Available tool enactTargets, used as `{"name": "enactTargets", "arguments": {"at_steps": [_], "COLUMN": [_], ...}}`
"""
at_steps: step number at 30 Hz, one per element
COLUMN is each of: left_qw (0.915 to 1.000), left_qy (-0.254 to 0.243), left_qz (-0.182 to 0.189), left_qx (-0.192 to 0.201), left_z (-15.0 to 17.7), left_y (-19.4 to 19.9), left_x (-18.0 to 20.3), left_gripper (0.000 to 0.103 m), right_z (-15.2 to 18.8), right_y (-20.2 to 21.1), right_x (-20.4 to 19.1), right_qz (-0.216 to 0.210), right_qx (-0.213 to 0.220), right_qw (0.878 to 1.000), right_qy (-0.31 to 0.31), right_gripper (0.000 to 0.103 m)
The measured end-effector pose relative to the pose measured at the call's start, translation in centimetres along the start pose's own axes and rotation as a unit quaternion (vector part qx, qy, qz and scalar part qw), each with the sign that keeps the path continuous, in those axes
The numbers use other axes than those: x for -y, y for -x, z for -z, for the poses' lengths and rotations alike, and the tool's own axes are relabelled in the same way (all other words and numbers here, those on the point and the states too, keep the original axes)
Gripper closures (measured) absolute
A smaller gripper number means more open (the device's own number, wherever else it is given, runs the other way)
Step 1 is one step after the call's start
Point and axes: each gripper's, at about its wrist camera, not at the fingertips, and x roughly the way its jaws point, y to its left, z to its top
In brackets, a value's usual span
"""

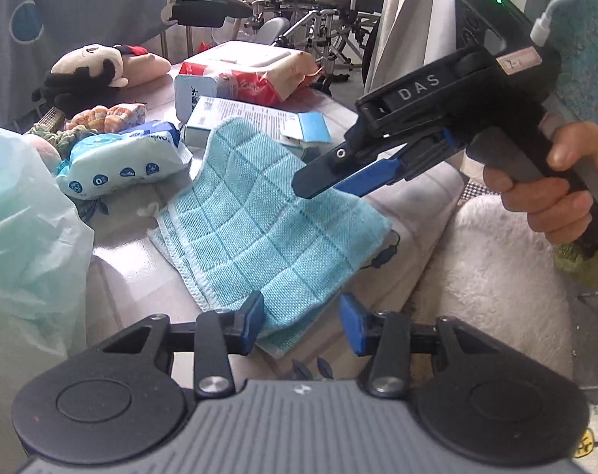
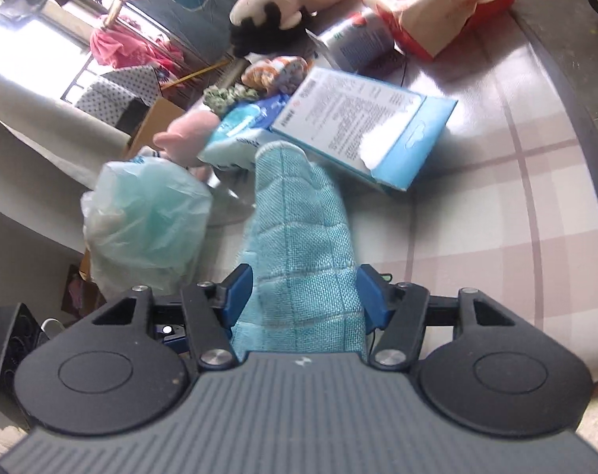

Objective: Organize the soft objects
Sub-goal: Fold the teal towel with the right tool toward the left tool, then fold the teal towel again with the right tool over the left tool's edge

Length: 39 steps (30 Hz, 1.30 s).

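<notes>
Blue checked cloth [image 1: 267,229] lies partly folded on the bench [image 1: 409,205], which has a pale pink plaid cover; one corner is propped up against a blue-and-white carton [image 1: 255,120] at its 12 o'clock. Left tool [image 1: 302,326] sits at the cloth's near corner, 6 o'clock edge: jaws apart, blue pads on either side of the corner with a gap showing on the right side, so not pinching. Right tool [image 1: 326,181], held in a hand [image 1: 544,193], comes in from 3 o'clock over the cloth's far right edge. In its own wrist view the right tool [image 2: 305,296] has the cloth [image 2: 299,237] bunched between its spread fingers; no firm pinch visible, jaws stand open. Wet-wipes pack [image 1: 121,162] at the cloth's 10 o'clock, just beside it. Pale green plastic bag [image 1: 26,213] at 9 o'clock. Plush toy [image 1: 89,69] well beyond, near 11 o'clock.
</notes>
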Motion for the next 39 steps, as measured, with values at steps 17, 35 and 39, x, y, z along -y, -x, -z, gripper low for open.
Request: {"name": "enactTargets", "arguments": {"at_steps": [17, 35, 39], "left_qw": [0.9982, 0.9978, 0.9963], "left_qy": [-0.027, 0.043, 0.045], "left_qz": [0.048, 0.034, 0.023], "left_qx": [0.025, 0.037, 0.07], "left_z": [-1.1, 2.0, 2.1], "left_y": [-1.2, 3.6, 5.8], "left_x": [1.8, -2.6, -3.1], "left_gripper": [0.059, 0.055, 0.053], "right_z": [0.0, -1.1, -1.4], "right_y": [1.0, -5.6, -7.3], "right_x": [-2.2, -5.8, -4.7], "right_qz": [-0.011, -0.05, -0.075], "right_qx": [-0.003, -0.119, -0.14], "right_qw": [1.0, 0.991, 0.987], "right_qy": [0.015, 0.033, -0.024], "right_gripper": [0.094, 0.09, 0.079]}}
